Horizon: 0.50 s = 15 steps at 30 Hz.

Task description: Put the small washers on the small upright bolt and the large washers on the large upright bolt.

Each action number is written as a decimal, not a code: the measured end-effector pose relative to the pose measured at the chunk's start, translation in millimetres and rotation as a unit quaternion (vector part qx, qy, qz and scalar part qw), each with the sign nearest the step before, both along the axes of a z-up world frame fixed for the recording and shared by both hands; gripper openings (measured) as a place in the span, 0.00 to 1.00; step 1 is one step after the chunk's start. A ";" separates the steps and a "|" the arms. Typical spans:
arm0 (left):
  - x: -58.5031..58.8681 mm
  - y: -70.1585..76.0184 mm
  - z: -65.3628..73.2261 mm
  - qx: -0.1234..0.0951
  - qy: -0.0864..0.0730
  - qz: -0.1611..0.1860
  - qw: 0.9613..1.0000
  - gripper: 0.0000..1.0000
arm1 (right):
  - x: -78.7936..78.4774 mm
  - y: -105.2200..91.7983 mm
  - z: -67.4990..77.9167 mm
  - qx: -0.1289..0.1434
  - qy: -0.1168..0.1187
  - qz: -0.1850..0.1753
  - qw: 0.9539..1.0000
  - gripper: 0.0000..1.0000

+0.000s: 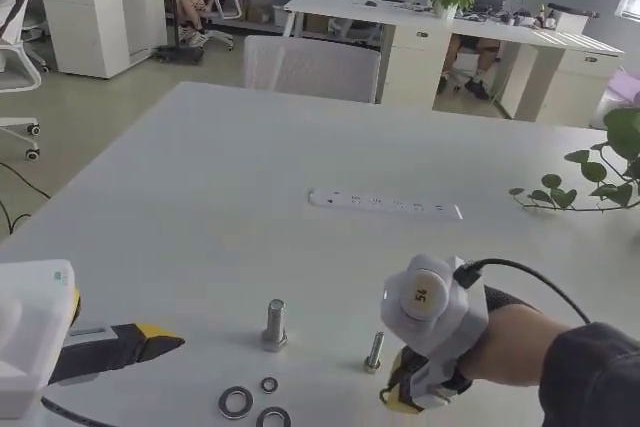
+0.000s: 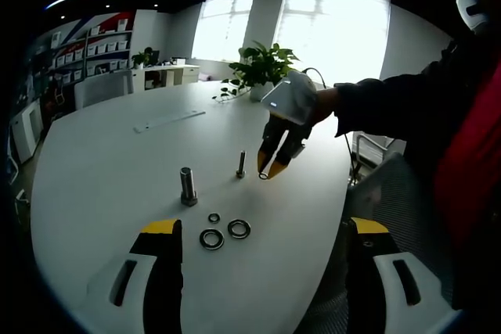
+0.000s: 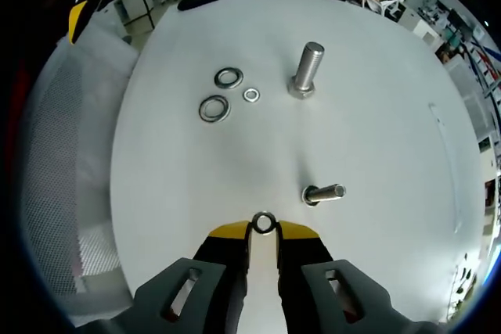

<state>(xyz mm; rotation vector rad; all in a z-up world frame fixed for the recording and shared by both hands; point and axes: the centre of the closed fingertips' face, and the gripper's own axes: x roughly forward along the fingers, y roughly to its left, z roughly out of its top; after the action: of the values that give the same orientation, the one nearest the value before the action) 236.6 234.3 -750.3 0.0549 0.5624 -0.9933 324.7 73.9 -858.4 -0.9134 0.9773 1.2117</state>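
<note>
Worry is my right tool [image 3: 264, 234], pinched on a small washer [image 3: 256, 224] near the small bolt [image 3: 323, 192], bumps that bolt over or drops the washer.

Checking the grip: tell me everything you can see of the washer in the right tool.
The small washer is a thin, silvery metal ring with a round hole. It is pinched by its edge between the yellow tips of the right tool, sticking out past them. It is held over the white table beside the small upright bolt, apart from it.
</note>
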 end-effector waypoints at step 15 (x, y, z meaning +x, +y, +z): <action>0.0 -4.0 0.5 0.000 -0.001 -0.001 1.000 0.86 | 11.1 -8.5 19.7 0.002 -0.019 -0.008 1.000 0.13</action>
<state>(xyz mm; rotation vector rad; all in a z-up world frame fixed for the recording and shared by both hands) 236.6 230.3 -749.8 0.0565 0.5615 -0.9958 335.8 65.4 -838.6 -0.9196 0.9500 1.1782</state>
